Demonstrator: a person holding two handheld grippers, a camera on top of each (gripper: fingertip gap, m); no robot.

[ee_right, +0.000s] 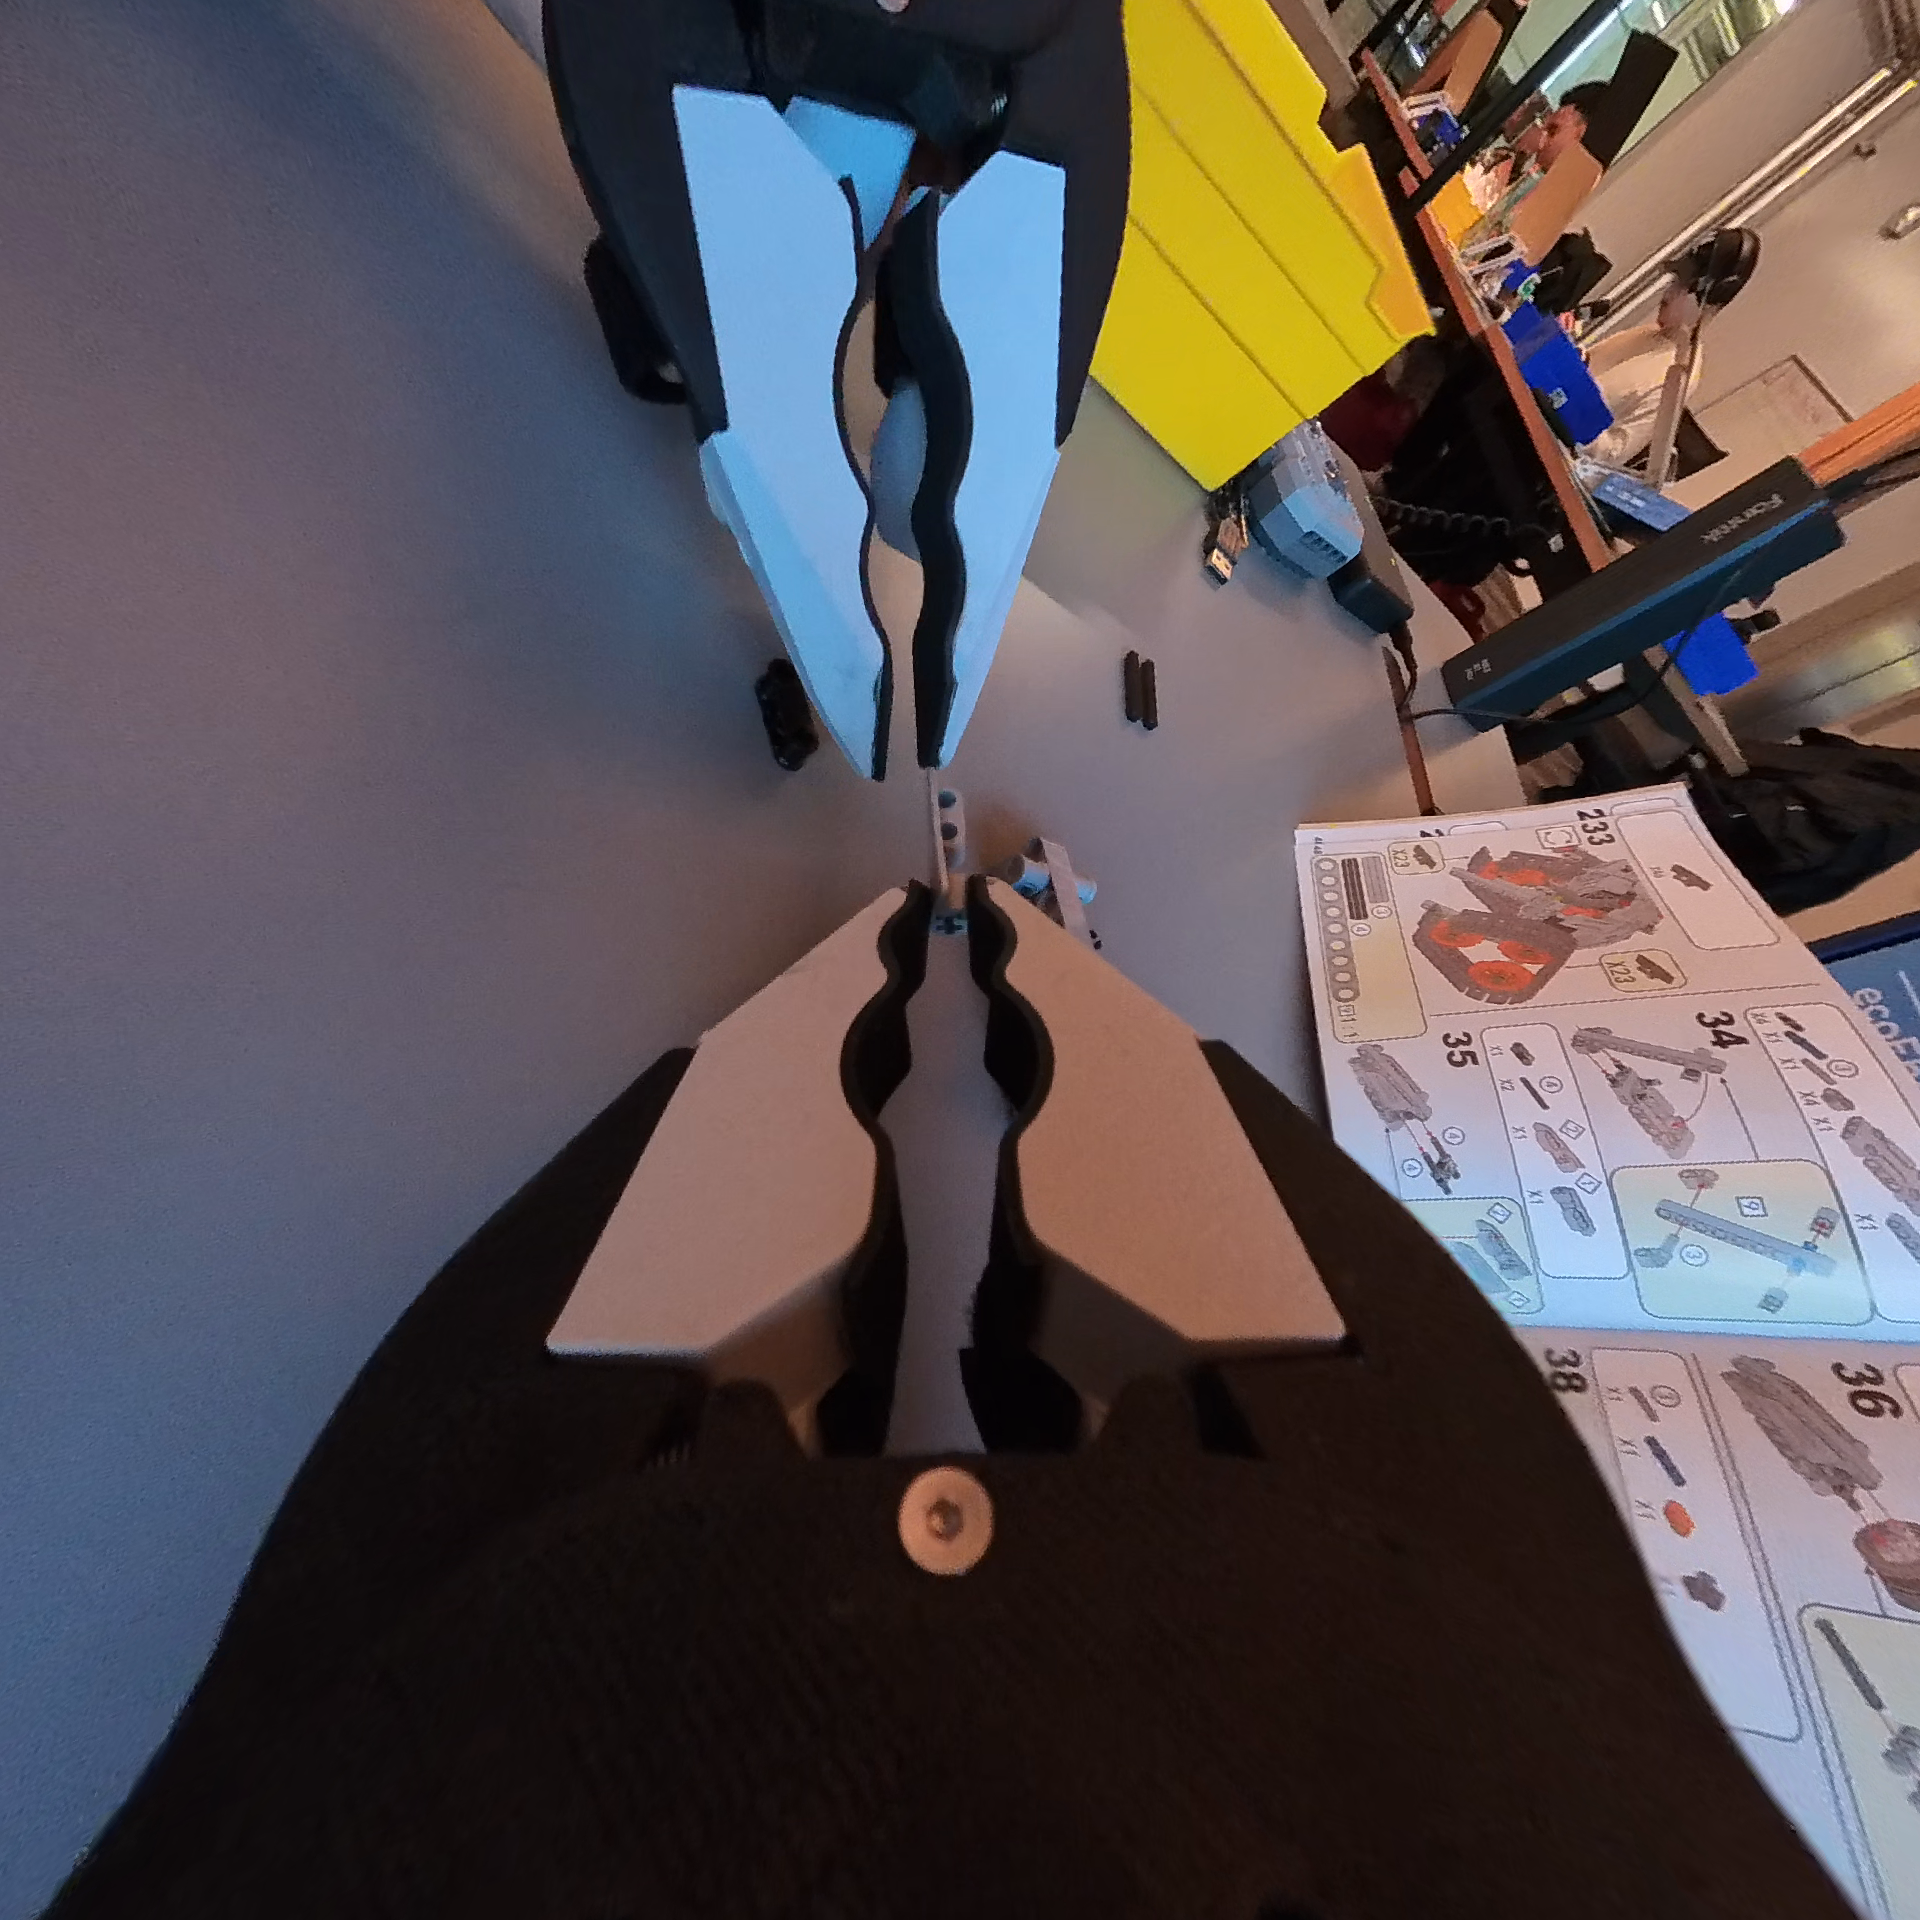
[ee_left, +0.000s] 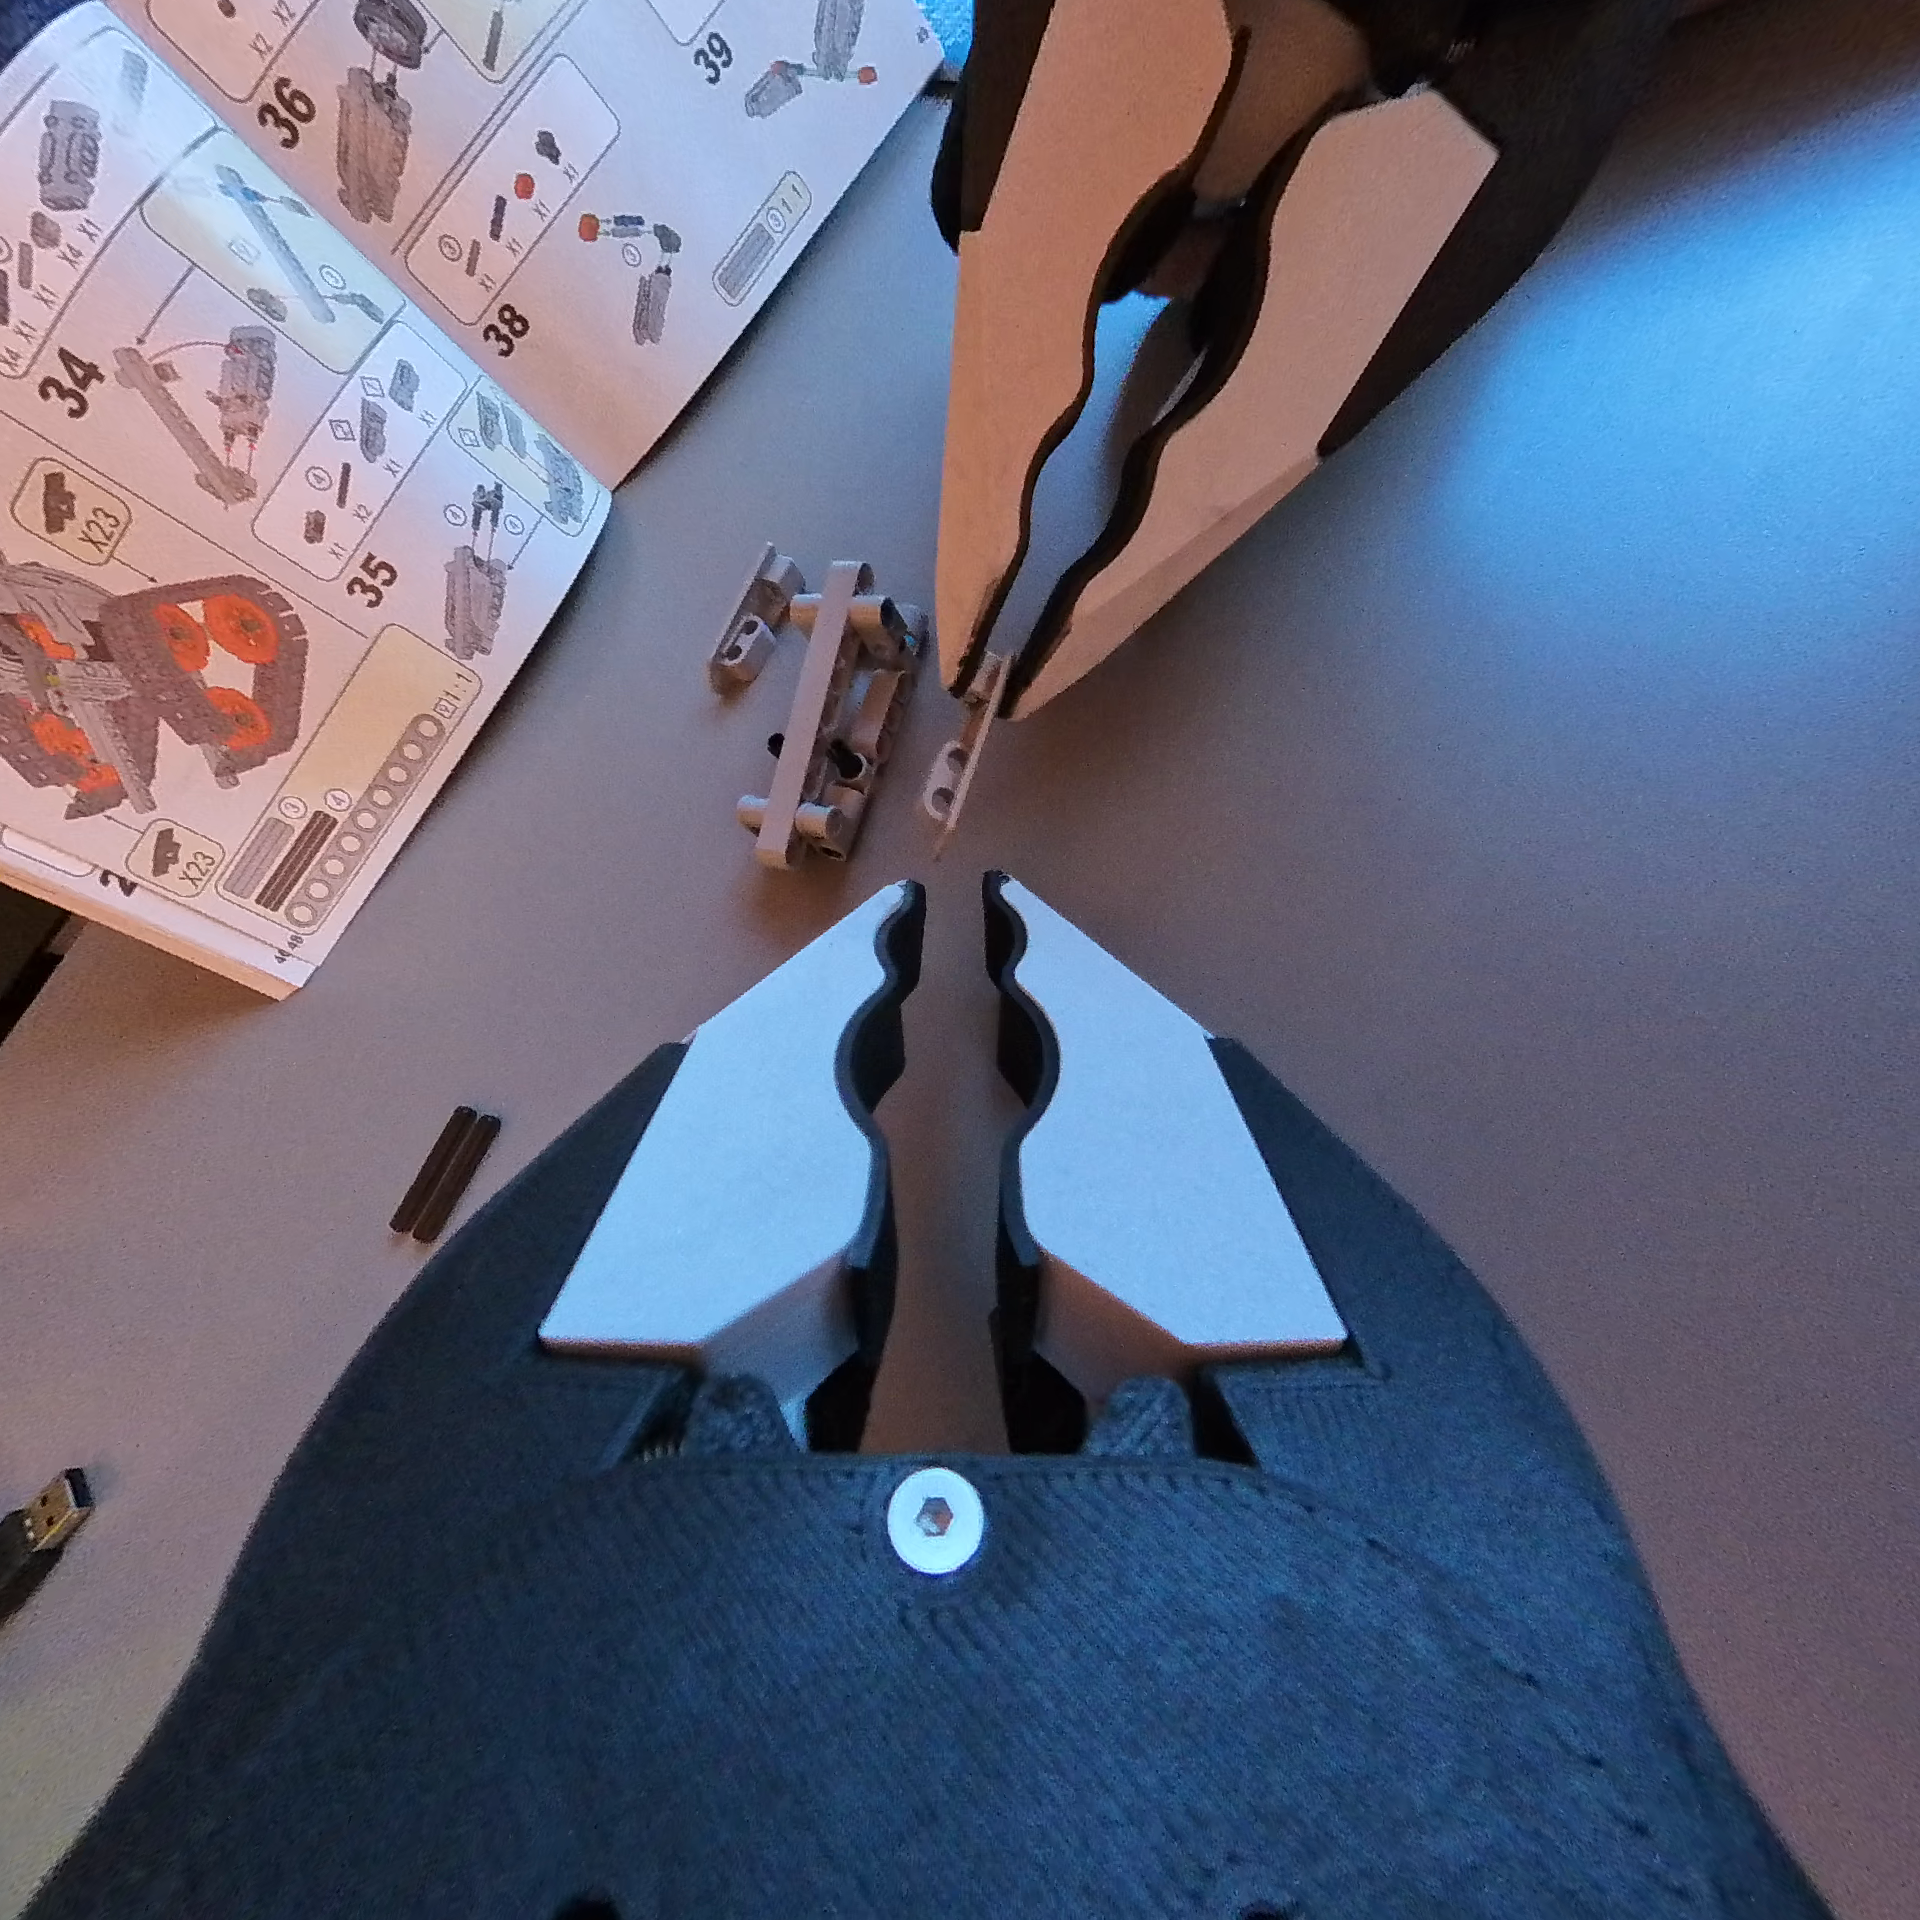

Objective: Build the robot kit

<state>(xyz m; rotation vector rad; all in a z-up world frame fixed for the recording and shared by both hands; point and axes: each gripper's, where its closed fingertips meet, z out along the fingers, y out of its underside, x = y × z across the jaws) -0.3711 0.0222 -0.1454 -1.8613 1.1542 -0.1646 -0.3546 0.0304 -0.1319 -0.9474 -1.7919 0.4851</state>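
Observation:
My right gripper [ee_right: 945, 891] is shut on one end of a small light-grey beam with holes [ee_right: 948, 831] and holds it on edge just above the grey table. In the left wrist view this gripper [ee_left: 982, 686] comes in from the top with the beam [ee_left: 961, 764] sticking out of its tips. My left gripper [ee_left: 948, 885] is slightly open and empty, its tips just short of the beam's free end; in the right wrist view it [ee_right: 907, 771] points down at the beam. A grey assembly of beams and pins [ee_left: 821, 717] lies just left of the beam.
An open instruction booklet [ee_left: 260, 416] lies at the table's left, also in the right wrist view [ee_right: 1610, 1091]. Two black axles [ee_left: 445, 1174] lie side by side, and a small black connector [ee_right: 784, 717] lies nearby. A USB plug [ee_left: 52, 1507] and yellow bins [ee_right: 1226, 260] stand around. The grippers are tip to tip, or close to it.

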